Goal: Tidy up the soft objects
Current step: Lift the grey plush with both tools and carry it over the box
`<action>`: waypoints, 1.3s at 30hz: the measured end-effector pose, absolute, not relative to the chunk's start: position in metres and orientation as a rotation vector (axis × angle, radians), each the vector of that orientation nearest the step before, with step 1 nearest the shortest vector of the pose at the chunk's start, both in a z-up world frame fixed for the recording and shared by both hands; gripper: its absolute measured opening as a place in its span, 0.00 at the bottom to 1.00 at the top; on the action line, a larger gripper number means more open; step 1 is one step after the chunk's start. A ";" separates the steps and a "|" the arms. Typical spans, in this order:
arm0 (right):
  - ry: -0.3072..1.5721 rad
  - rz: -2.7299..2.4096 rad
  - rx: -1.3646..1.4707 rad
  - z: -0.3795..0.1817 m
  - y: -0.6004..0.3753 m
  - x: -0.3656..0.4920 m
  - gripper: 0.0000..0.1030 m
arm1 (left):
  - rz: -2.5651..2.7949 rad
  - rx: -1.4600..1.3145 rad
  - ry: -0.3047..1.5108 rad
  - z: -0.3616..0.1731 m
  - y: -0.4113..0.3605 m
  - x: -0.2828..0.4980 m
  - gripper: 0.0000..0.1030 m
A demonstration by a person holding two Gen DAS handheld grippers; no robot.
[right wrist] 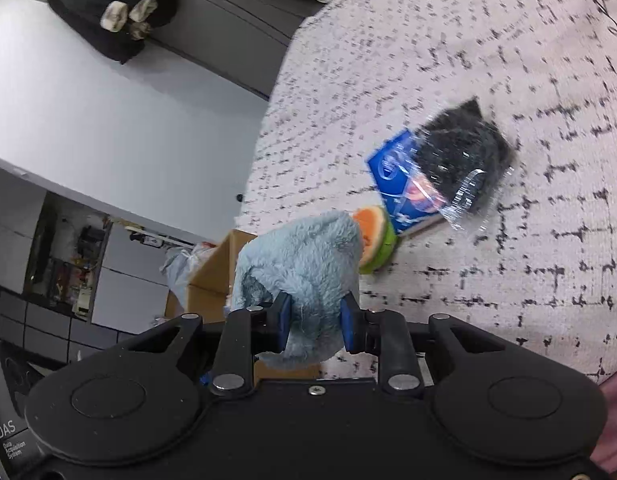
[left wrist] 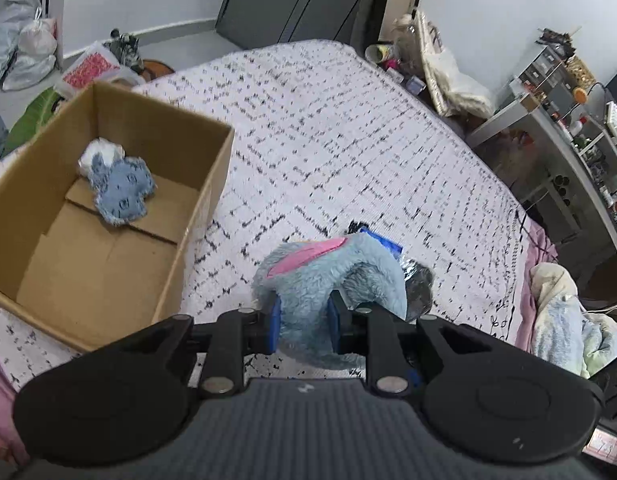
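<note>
Both claws pinch the same blue plush: the left claw squeezes fur between its blue pads, and the right claw does the same from the other side. A floppy toy sags from a single grip, so holding it at two places probably keeps it bundled for the carry. It appears lifted just above the bed, though neither view settles whether some fur touches the cover.

The box sits on the bed's left side, open side up, so things can be dropped in from above. One denim-blue toy already lies at its far end, with a white soft thing tucked behind it. The near half of the box floor is bare, which looks like the place for the plush.

The left view shows the box interior and the pink ear lining of the plush; the right view shows only a corner of the box beyond the fur. The right view, in turn, lays out what is left on the bed: a dark scrubber in a clear wrapper with a blue card, and just beside it an orange-and-green soft piece, touching or nearly touching the plush. In the left view the plush hides most of those.
</note>
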State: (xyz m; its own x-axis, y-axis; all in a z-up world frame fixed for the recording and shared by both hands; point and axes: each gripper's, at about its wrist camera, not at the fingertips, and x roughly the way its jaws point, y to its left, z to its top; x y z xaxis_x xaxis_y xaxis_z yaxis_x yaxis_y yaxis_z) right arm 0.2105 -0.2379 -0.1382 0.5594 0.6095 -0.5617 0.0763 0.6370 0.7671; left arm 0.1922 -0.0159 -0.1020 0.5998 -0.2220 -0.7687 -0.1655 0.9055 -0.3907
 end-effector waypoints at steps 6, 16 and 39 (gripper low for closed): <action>0.909 0.418 0.820 -0.121 -0.231 0.208 0.24 | -0.041 -0.452 0.894 -0.083 -0.007 0.183 0.22; 0.820 0.527 0.772 -0.105 -0.209 0.203 0.24 | -0.046 -0.463 0.826 -0.062 0.018 0.170 0.22; 0.765 0.650 0.672 -0.109 -0.139 0.203 0.26 | 0.019 -0.586 0.770 -0.076 0.096 0.155 0.22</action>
State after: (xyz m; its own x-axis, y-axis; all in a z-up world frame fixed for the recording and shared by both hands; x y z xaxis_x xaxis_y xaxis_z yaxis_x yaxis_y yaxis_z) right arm 0.2031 -0.1392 -0.1094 0.5544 0.7305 -0.3988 -0.2764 0.6136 0.7397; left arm 0.1549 0.0964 -0.0760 0.7256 -0.1927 -0.6606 -0.2244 0.8413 -0.4918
